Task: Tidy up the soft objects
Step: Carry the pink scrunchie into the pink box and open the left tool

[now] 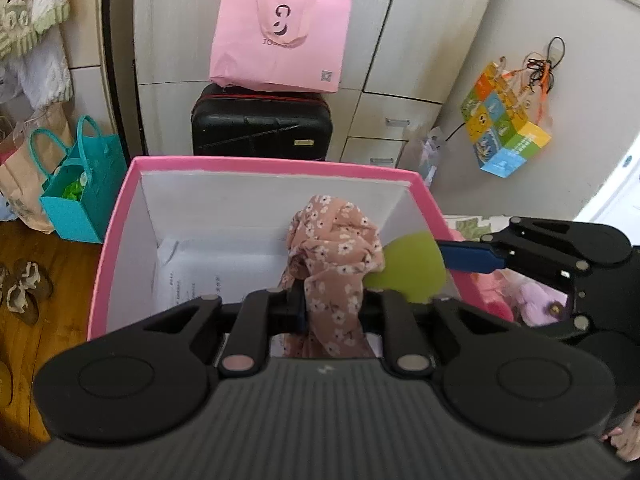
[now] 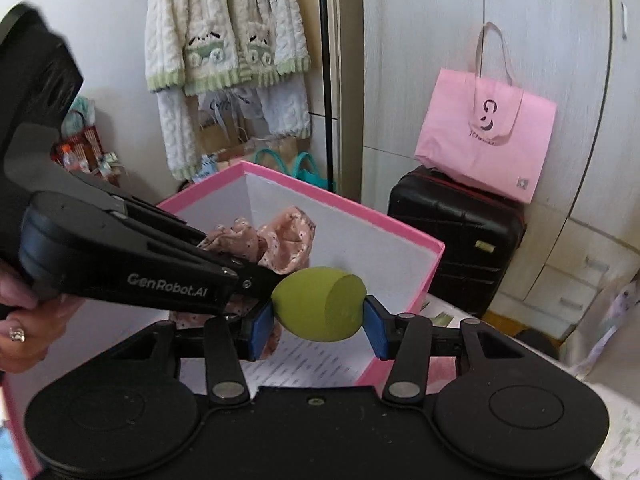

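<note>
My left gripper (image 1: 334,304) is shut on a pink floral cloth (image 1: 334,248) and holds it over the open pink box (image 1: 120,216) with white inner walls. My right gripper (image 2: 318,322) is shut on a green egg-shaped sponge (image 2: 318,304), held over the box's right rim. In the left wrist view the sponge (image 1: 412,266) sits just right of the cloth, with the right gripper's blue pad (image 1: 468,256) against it. In the right wrist view the cloth (image 2: 280,240) shows behind the left gripper's black body, above the box (image 2: 348,200). Printed paper (image 1: 224,280) lies on the box floor.
A black suitcase (image 1: 260,124) with a pink tote bag (image 1: 280,36) on it stands behind the box by white cabinets. A teal bag (image 1: 80,196) and paper bag sit left on the wood floor. Pink and purple soft things (image 1: 516,292) lie right of the box.
</note>
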A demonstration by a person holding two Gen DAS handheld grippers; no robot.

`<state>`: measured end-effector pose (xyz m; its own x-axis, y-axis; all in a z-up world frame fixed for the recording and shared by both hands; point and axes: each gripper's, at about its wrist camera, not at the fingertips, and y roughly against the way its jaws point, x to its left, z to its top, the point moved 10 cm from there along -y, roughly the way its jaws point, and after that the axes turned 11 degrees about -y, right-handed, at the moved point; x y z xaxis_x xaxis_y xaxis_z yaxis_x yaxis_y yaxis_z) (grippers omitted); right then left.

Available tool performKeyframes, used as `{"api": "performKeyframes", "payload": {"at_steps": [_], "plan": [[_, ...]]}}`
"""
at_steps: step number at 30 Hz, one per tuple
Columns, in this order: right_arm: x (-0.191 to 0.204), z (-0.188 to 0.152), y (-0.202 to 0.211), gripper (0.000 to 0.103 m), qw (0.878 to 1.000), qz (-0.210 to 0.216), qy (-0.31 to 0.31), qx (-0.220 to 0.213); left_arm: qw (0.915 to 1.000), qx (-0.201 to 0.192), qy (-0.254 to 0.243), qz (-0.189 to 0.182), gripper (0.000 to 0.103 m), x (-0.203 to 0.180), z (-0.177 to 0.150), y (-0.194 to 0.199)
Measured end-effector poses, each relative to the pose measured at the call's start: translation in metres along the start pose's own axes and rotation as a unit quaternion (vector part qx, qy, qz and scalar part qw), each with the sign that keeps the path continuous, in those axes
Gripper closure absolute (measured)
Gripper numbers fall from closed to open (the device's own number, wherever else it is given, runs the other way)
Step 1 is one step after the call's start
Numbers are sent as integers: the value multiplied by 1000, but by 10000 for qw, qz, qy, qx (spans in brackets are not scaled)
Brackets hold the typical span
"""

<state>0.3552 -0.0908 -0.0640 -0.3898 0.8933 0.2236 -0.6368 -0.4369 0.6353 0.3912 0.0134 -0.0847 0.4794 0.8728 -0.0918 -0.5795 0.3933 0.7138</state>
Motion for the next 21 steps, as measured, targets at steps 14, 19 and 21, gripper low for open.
{"api": "performKeyframes", "payload": {"at_steps": [14, 19, 21], "plan": [[14, -12, 45, 33, 9996, 24, -76, -262, 9919, -337, -980, 732, 40, -16, -5, 68], [23, -25, 73, 33, 9995, -140, 1, -275, 9901, -397, -1144, 714, 39, -28, -12, 105], [25, -31, 85, 33, 9994, -210, 18, -272, 9894, -404, -1214, 681, 38, -35, -16, 117]]}}
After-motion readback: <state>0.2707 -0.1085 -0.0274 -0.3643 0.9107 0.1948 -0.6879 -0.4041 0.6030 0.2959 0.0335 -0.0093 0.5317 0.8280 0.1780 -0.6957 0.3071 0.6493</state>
